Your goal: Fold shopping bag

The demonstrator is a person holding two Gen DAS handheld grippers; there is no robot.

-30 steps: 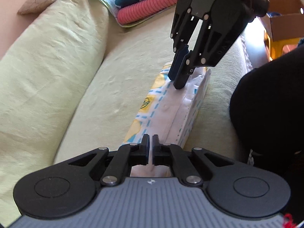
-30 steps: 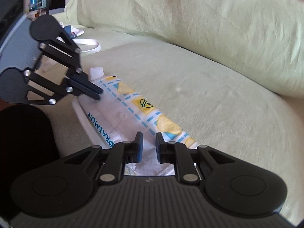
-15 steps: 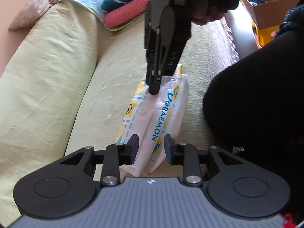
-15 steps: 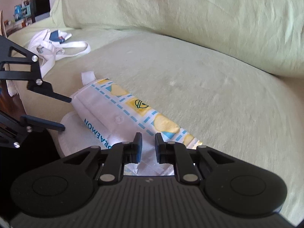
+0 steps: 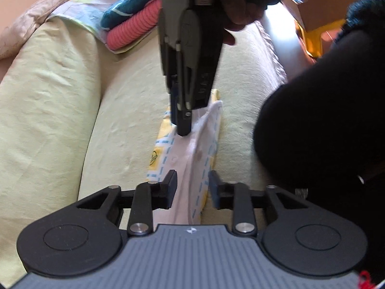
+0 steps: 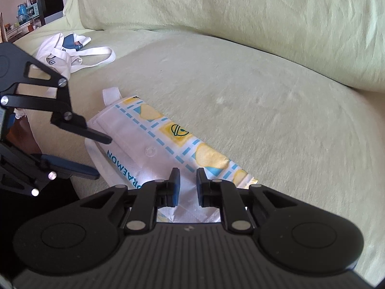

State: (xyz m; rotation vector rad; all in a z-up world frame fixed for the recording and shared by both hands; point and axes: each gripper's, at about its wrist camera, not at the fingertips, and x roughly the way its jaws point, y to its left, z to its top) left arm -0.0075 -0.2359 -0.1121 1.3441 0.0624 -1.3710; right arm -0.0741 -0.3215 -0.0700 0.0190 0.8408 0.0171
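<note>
The shopping bag (image 5: 182, 168) (image 6: 154, 144), white with yellow and blue print, lies folded into a long strip on the green sofa seat (image 5: 125, 120). My left gripper (image 5: 192, 183) (image 6: 101, 156) stands at one end of the strip, fingers wide apart on either side of the fold and closing; the pads do not press on it. My right gripper (image 6: 188, 183) (image 5: 184, 130) points down onto the other end. Its jaws are nearly together, with crumpled bag fabric filling the narrow gap. One white handle loop sticks out at the left gripper's end.
A white tote bag (image 6: 62, 55) lies further along the seat. Folded pink and teal cloths (image 5: 134, 24) sit at the sofa's far end, and a cardboard box (image 5: 320, 7) stands beyond it. A person's dark-clothed leg (image 5: 324, 120) is beside the bag. The back cushion (image 6: 240, 12) borders the seat.
My left gripper was shut on the bag's end and has let go; its fingers now stand wide apart around the strip. The bag's top flap has tipped up. The right gripper stays on its end.
</note>
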